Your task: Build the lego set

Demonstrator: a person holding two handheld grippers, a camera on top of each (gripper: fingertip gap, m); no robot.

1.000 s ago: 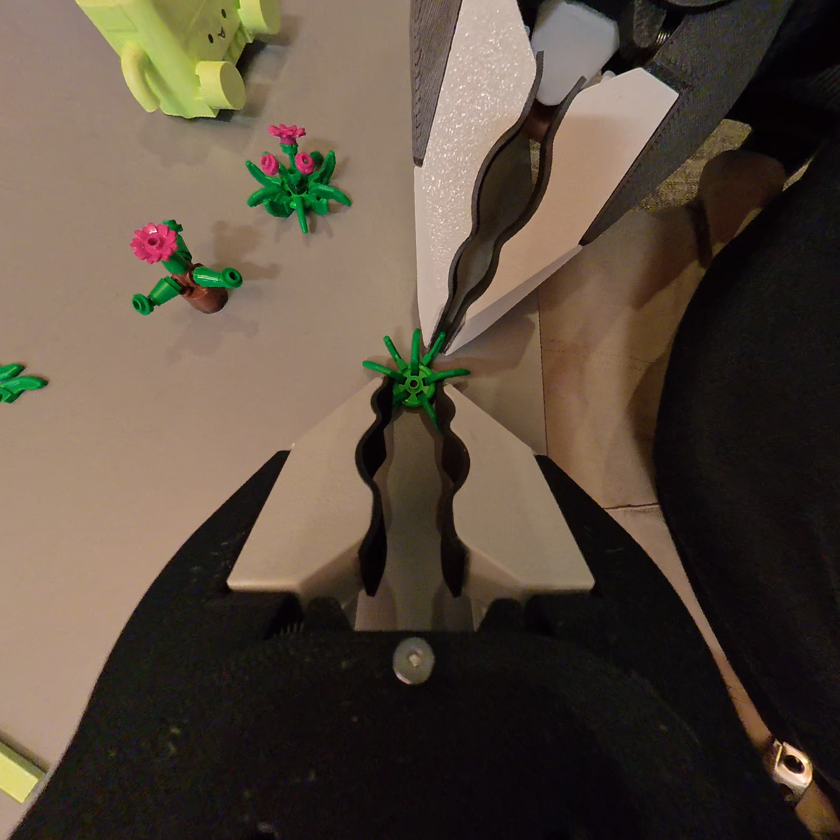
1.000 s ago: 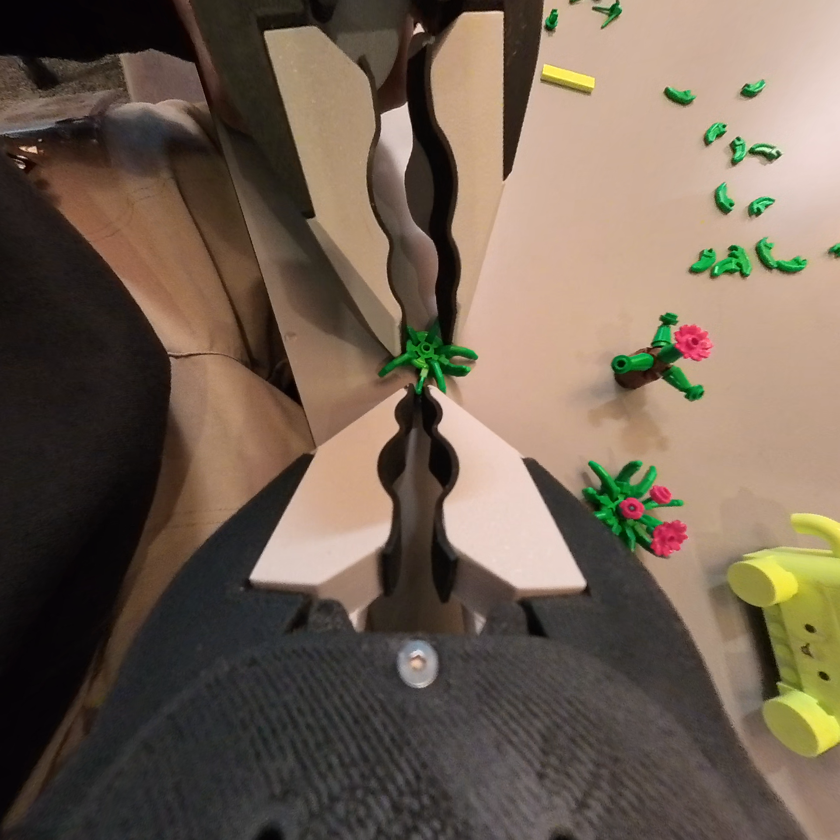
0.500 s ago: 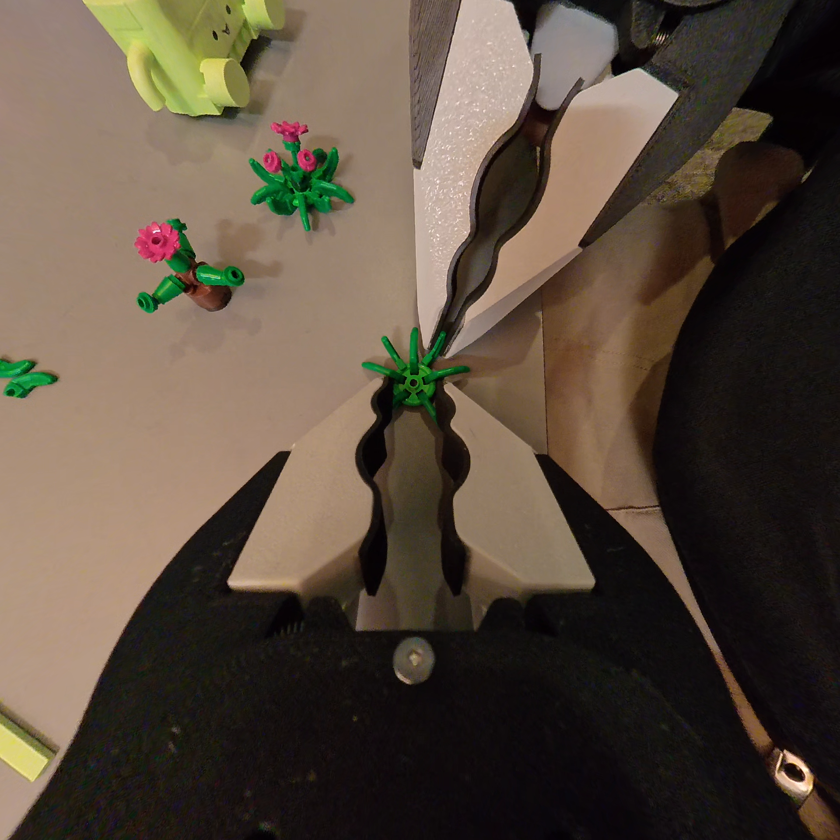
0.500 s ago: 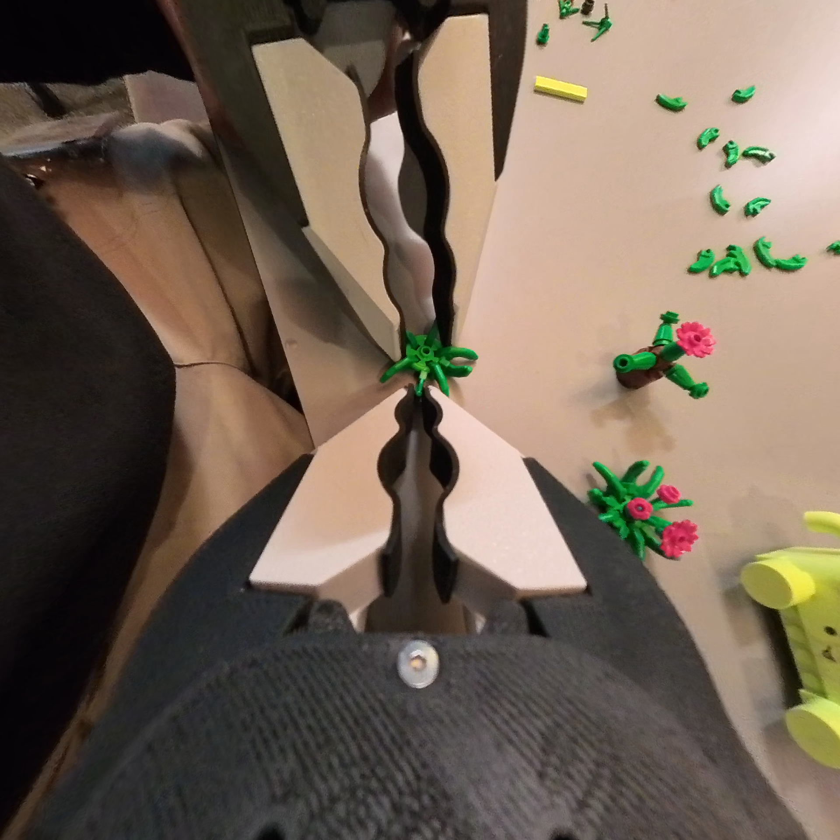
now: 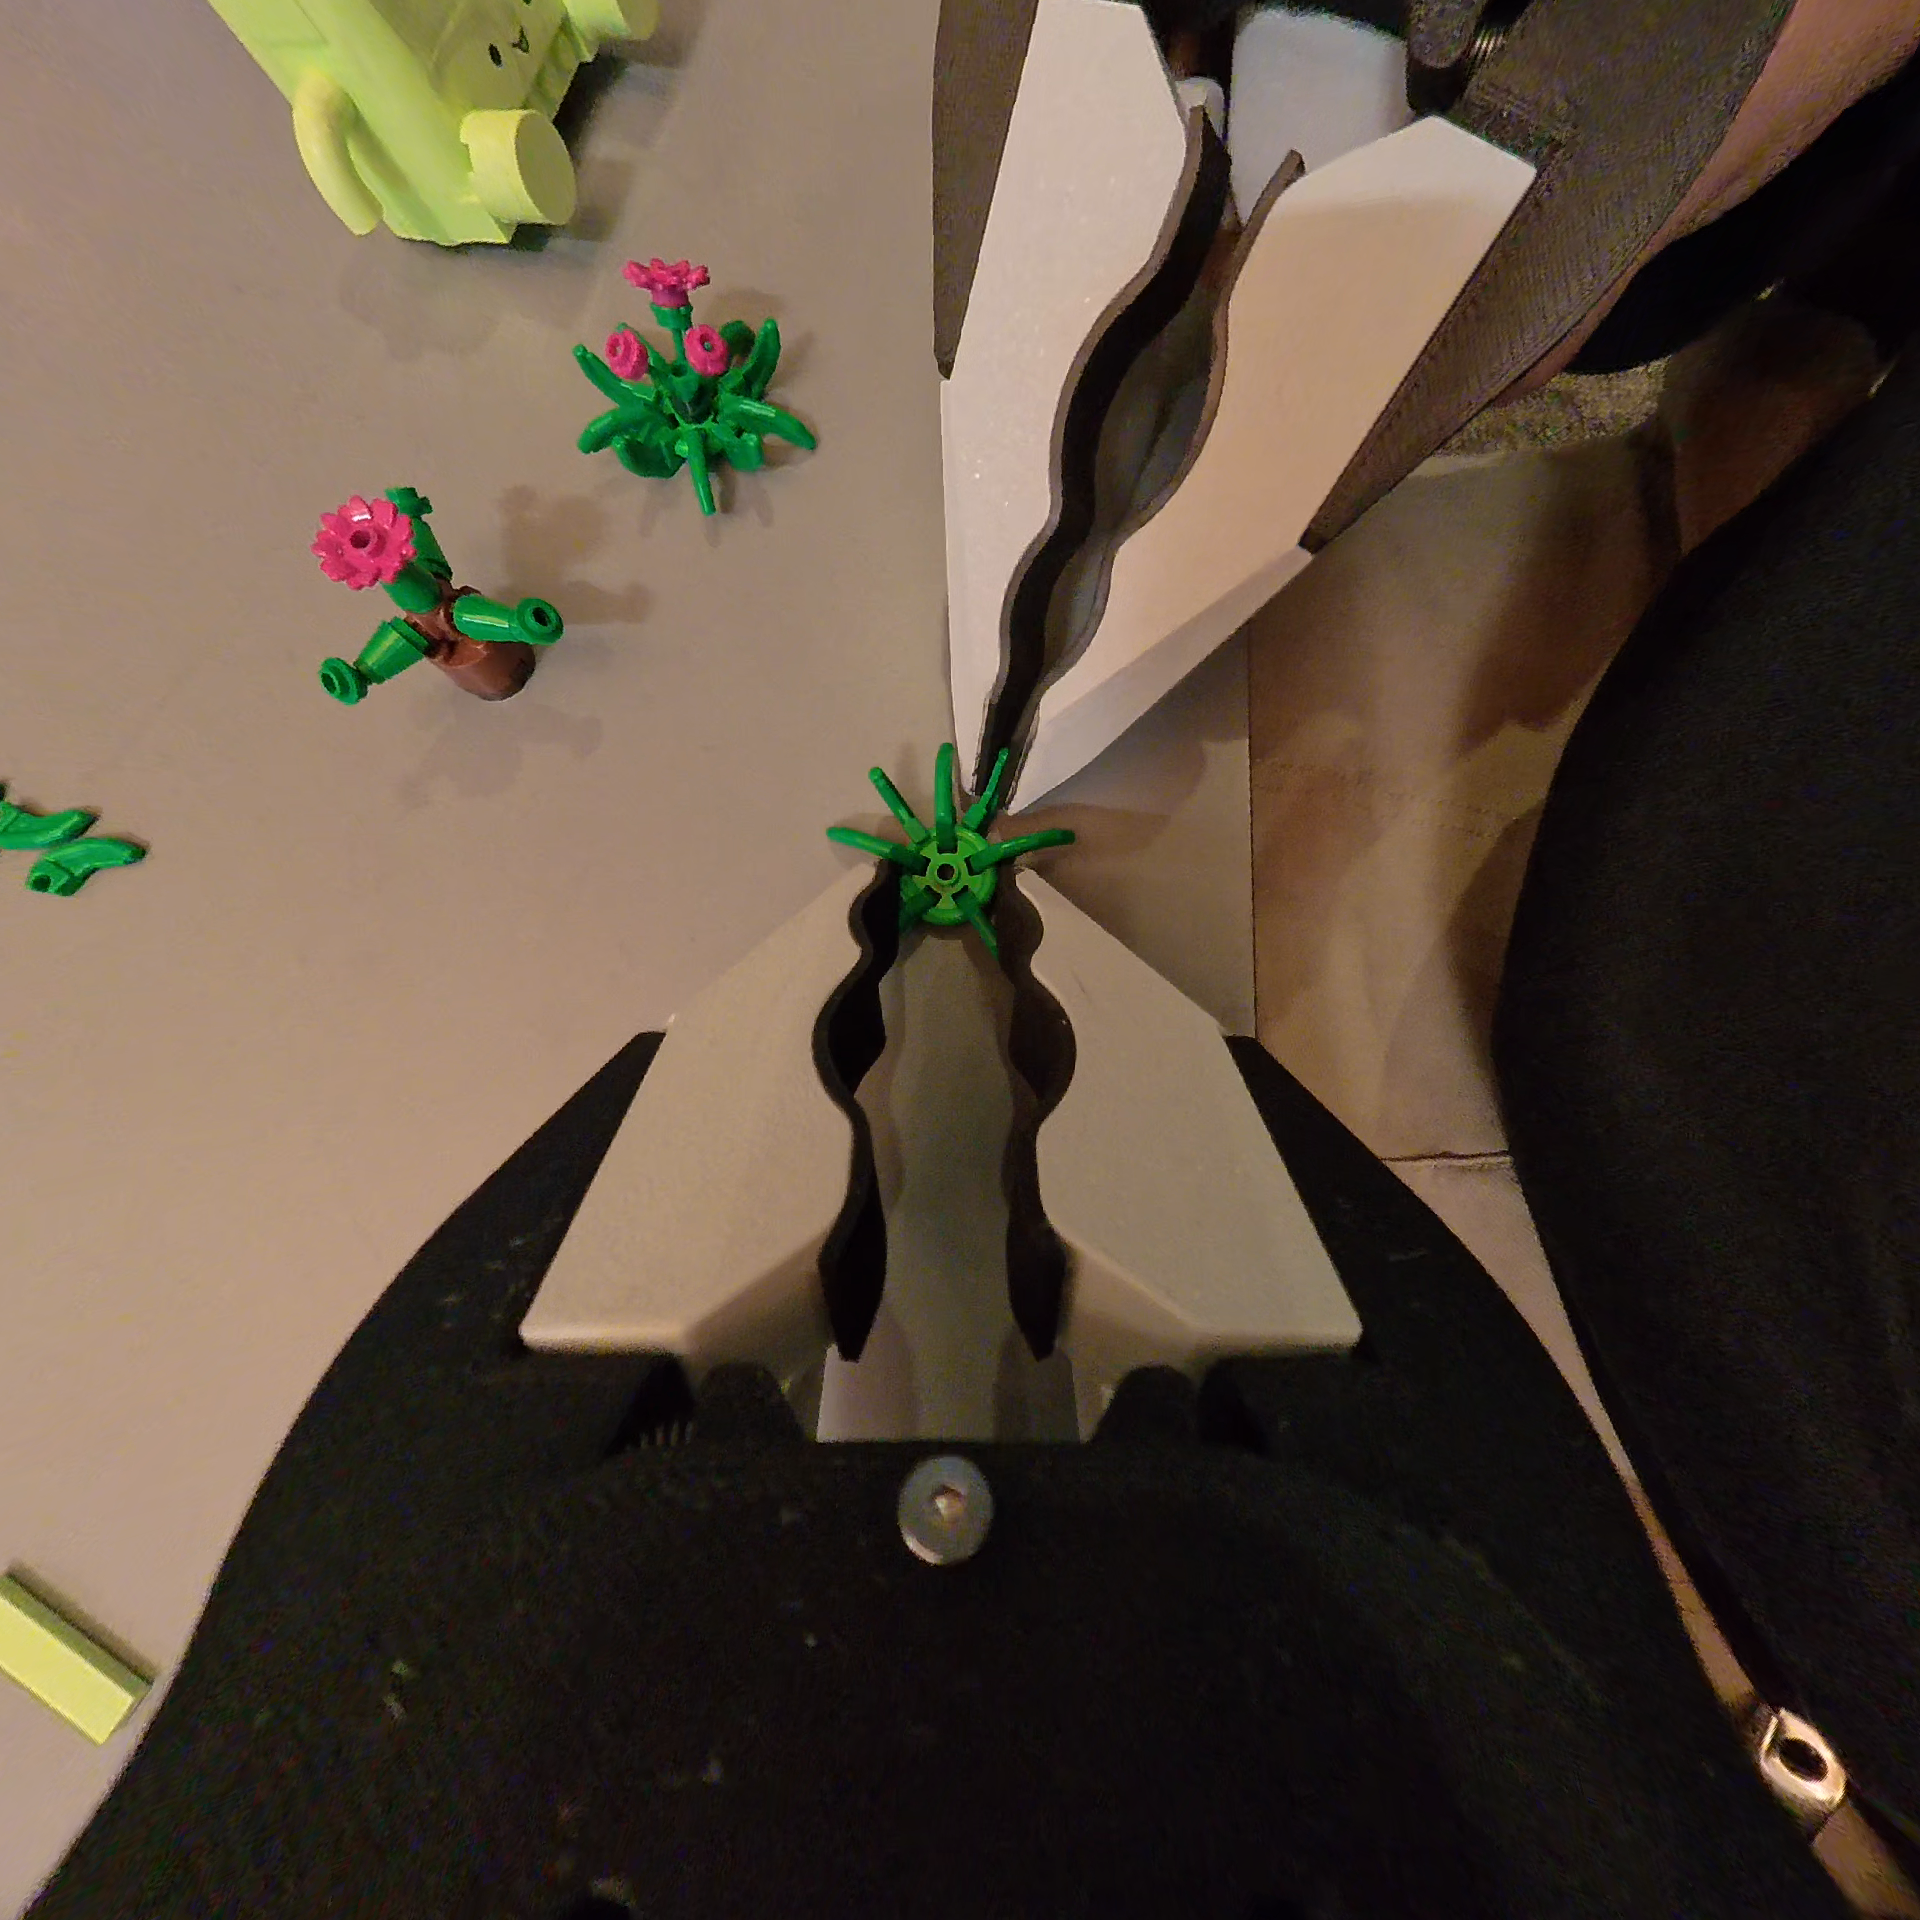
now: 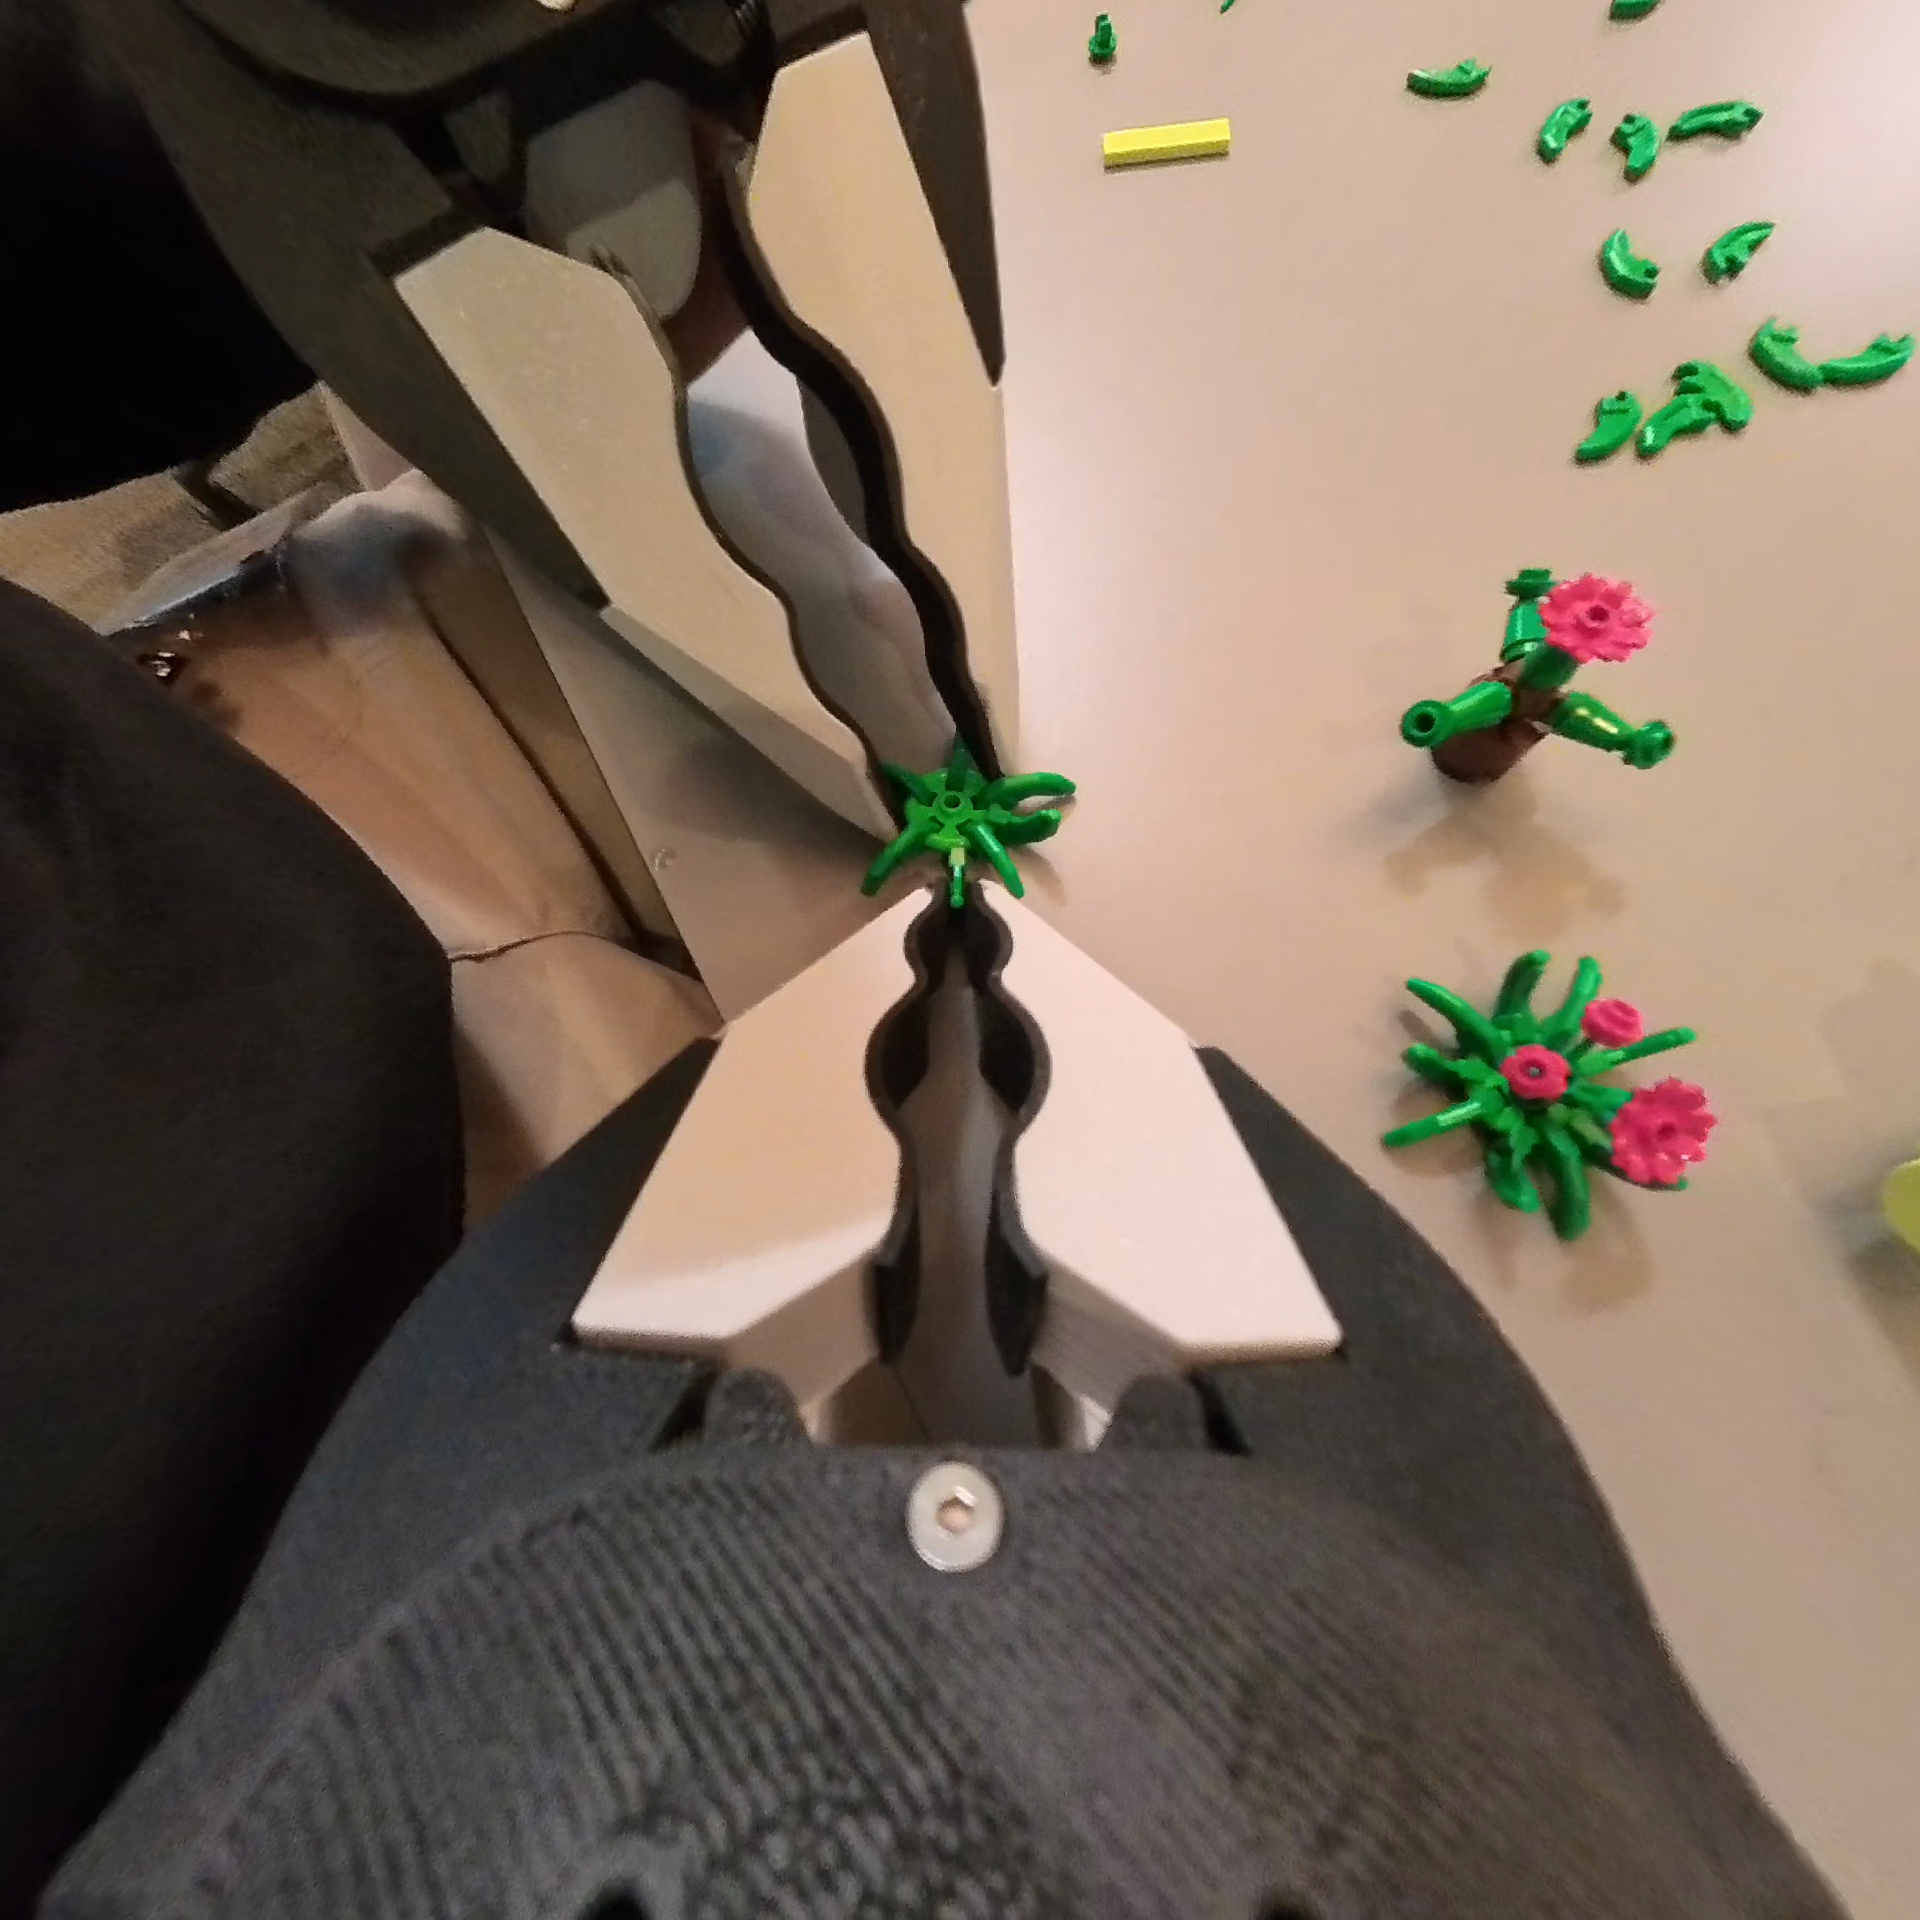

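- In the left wrist view, a lime-yellow brick figure point(image 5: 447, 114) stands at the far left of the grey surface point(image 5: 260, 1039), with a flat lime-yellow piece point(image 5: 62, 1657) near the bottom edge.
- Loose green leaf pieces point(image 5: 68, 847) lie at the left margin.
- A brown stem with green arms and one pink flower point(image 5: 426, 603) lies tilted on the surface; just beyond it stands a finished green plant with three pink flowers point(image 5: 686, 384).
- At centre, the left claw point(image 5: 940, 894) is closed on the round hub of a green spiky leaf piece point(image 5: 945, 852), held above the near edge of the surface.
- The right claw point(image 5: 987, 779) comes in from above with its tips pinched together against one spike of the same piece.
- In the right wrist view, the right claw point(image 6: 956, 899) is nearly closed, gripping a thin green stalk at the underside of the leaf piece point(image 6: 961, 821); the left claw point(image 6: 940, 764) meets it from above.
- To the right lie the brown stem point(image 6: 1527, 686), the three-flower plant point(image 6: 1548, 1091), a yellow bar point(image 6: 1164, 142) and scattered green leaves point(image 6: 1714, 384).
- At the far side, dark clothing and beige trousers point(image 5: 1382, 831) of a person fill the frame.
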